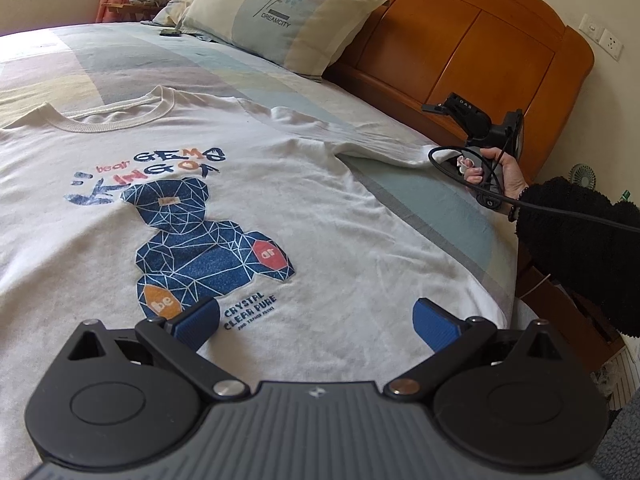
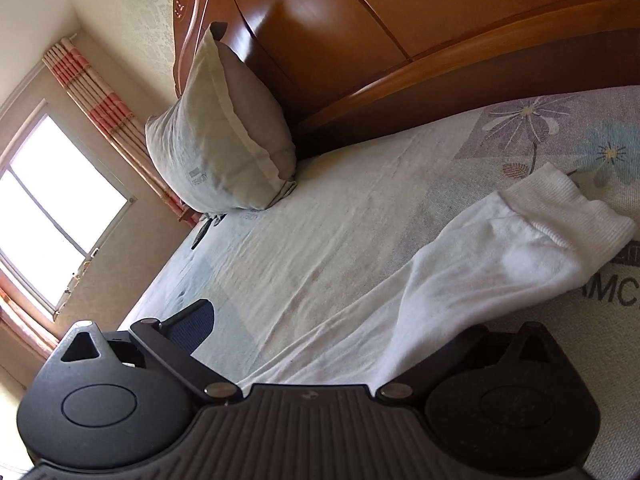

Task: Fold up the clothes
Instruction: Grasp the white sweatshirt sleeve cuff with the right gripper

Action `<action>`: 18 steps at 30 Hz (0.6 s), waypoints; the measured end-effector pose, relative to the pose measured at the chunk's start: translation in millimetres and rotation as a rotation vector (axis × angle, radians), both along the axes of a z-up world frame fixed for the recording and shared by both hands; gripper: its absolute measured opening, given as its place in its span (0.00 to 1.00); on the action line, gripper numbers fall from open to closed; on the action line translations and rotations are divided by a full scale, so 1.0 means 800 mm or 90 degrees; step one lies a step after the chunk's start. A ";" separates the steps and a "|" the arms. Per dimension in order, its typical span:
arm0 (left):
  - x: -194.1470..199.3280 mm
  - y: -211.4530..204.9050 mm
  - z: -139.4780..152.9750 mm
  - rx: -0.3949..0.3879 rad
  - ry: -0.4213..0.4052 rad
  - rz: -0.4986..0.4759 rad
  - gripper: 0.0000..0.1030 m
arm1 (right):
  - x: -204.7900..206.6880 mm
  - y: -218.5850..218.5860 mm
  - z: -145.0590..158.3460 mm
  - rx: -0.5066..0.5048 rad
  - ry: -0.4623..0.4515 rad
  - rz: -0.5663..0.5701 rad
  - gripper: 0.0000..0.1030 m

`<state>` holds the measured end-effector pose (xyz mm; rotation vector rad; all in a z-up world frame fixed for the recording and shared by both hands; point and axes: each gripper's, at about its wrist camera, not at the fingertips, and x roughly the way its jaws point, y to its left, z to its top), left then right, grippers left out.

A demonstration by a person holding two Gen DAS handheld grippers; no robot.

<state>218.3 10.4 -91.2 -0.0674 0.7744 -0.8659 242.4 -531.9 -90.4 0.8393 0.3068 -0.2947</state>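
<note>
Blue ribbed pads (image 1: pixel 198 322) on your left gripper (image 1: pixel 316 322) stand wide apart with nothing between them, hovering over the hem end of the white T-shirt (image 1: pixel 328 216), which lies print side up and spread flat on the bed (image 1: pixel 436 196), collar toward 11 o'clock. Your right gripper (image 2: pixel 328 320) also looks parted: one dark pad (image 2: pixel 196 318) shows at 9 o'clock, while the other finger is hidden under the sleeve (image 2: pixel 520 240), so the cloth lies across it rather than being pinched, as far as you can tell. That sleeve stretches toward 2 o'clock, its ribbed cuff lying loose on the sheet. In the left view your right hand (image 1: pixel 496 172) sits at 3 o'clock by the sleeve end, near the wooden headboard (image 1: pixel 460 40). You appear to be at the sleeve fold; closing on the sleeve calls for catching both layers.
</note>
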 end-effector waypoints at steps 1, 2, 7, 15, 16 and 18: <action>-0.001 0.001 0.002 0.002 -0.005 -0.002 0.99 | 0.000 0.002 0.004 -0.001 -0.002 0.003 1.00; -0.003 0.001 0.005 0.005 -0.010 -0.006 0.99 | -0.001 0.005 0.007 -0.002 -0.003 0.007 1.00; -0.011 0.001 0.020 0.031 -0.039 -0.029 0.99 | -0.002 0.017 0.027 -0.014 -0.006 0.022 1.00; -0.026 0.000 0.043 0.070 -0.079 -0.056 0.99 | 0.001 0.044 0.059 -0.015 0.003 0.049 1.00; -0.028 0.000 0.047 0.076 -0.084 -0.062 0.99 | 0.003 0.049 0.065 -0.017 0.008 0.054 1.00; -0.032 0.002 0.053 0.096 -0.092 -0.079 0.99 | 0.008 0.060 0.077 -0.022 0.013 0.069 1.00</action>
